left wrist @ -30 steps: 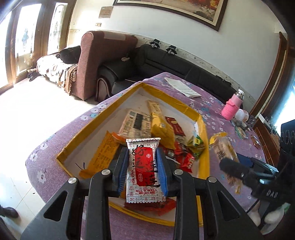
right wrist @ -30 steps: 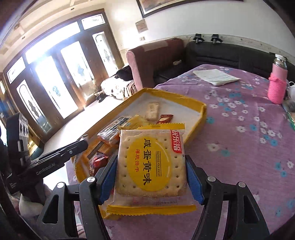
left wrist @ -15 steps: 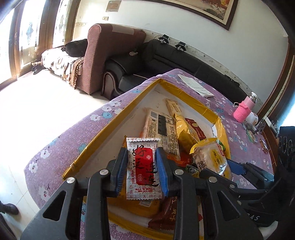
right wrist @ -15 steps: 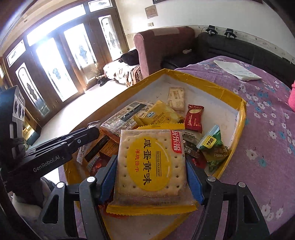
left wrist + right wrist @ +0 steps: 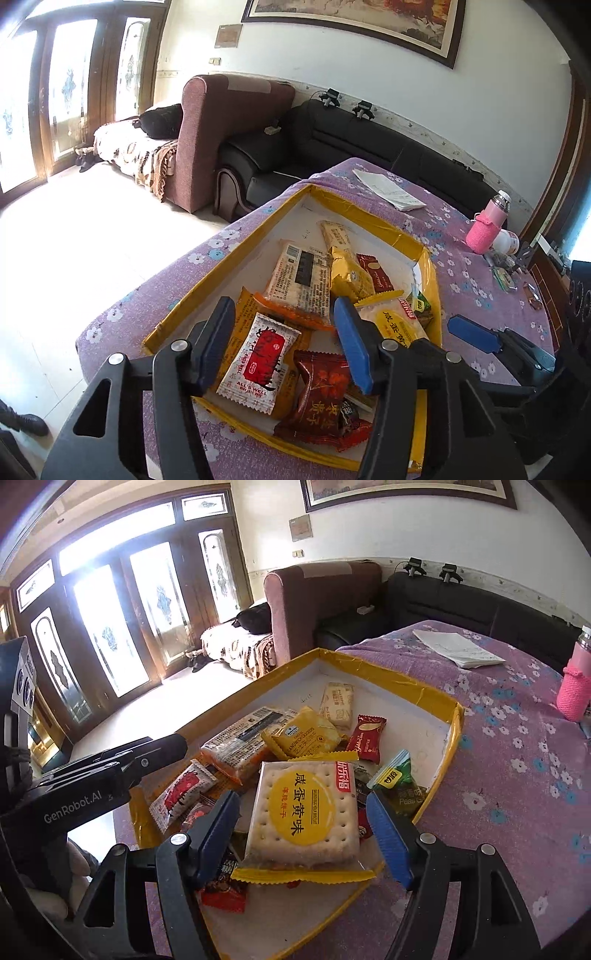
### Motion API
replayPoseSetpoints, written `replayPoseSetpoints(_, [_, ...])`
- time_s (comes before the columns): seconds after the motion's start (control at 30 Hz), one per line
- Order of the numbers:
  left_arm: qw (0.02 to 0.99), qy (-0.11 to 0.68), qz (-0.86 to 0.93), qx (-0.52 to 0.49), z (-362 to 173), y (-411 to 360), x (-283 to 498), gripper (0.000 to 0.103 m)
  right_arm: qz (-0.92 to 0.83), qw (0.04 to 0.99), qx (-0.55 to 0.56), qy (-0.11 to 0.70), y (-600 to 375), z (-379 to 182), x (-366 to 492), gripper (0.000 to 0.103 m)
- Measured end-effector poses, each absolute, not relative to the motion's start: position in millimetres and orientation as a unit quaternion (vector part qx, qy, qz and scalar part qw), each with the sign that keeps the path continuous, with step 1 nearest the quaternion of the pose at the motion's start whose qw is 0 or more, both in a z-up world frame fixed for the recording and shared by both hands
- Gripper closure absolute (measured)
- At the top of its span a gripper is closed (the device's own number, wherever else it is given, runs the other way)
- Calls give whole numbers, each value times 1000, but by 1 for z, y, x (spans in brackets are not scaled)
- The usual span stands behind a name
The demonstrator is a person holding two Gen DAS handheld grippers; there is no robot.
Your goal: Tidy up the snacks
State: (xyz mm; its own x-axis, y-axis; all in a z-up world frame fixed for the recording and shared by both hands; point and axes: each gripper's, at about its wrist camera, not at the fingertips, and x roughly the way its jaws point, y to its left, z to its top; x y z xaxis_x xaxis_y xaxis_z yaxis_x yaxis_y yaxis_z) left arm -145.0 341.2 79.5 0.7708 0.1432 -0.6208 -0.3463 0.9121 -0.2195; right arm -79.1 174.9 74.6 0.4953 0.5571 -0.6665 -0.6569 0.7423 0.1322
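Note:
A yellow-rimmed tray (image 5: 395, 236) (image 5: 406, 672) on the purple floral table holds several snack packets. My left gripper (image 5: 282, 334) is open over the tray's near end. The white-and-red packet (image 5: 260, 362) lies loose below its fingers, also in the right wrist view (image 5: 183, 794). My right gripper (image 5: 303, 827) is open too. The yellow egg-yolk cracker pack (image 5: 306, 812) lies between its fingers on the pile, also in the left wrist view (image 5: 391, 325). The right gripper's blue pad (image 5: 474, 338) shows at the tray's right rim.
A dark red packet (image 5: 325, 398) lies at the tray's near edge, a green peas packet (image 5: 400, 782) by the right rim. On the table are folded paper (image 5: 388, 188) and a pink bottle (image 5: 487, 229). Sofas (image 5: 332, 147) stand behind. The table's left edge drops to the floor.
Both grippers have opened and let go of their packets. The white-and-red packet and the cracker pack now lie in the tray.

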Motion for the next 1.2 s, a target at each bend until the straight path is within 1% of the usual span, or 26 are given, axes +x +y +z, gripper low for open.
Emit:
replayPoseSetpoints(0.07, [928, 308, 144, -152, 85, 334, -150, 45, 352, 865, -64, 351, 165, 81, -86, 30])
replayPoseSetpoints(0.13, [929, 304, 158, -139, 90, 326, -155, 37, 351, 869, -57, 345, 154, 86, -91, 30])
replayPoseSetpoints(0.2, [931, 299, 165, -130, 93, 319, -159, 33, 348, 871, -51, 343, 143, 89, -96, 29])
replayPoseSetpoints(0.57, [939, 268, 196, -87, 116, 284, -176, 23, 339, 880, -32, 330, 93, 94, -115, 29])
replayPoseSetpoints(0.77, [939, 202, 275, -48, 141, 263, -198, 17, 335, 892, -49, 298, 66, 102, -137, 27])
replayPoseSetpoints(0.83, [934, 188, 300, -40, 147, 256, -206, 9, 336, 894, -52, 292, 61, 103, -143, 26])
replayPoseSetpoints(0.9, [934, 198, 294, -37, 147, 250, -208, 6, 341, 893, -52, 289, 60, 103, -149, 26])
replayPoseSetpoints(1.03, [940, 222, 259, -29, 140, 235, -204, 6, 353, 889, -57, 286, 64, 99, -160, 26])
replayPoseSetpoints(1.2, [939, 220, 262, -22, 136, 226, -205, 6, 363, 885, -64, 283, 67, 95, -170, 26])
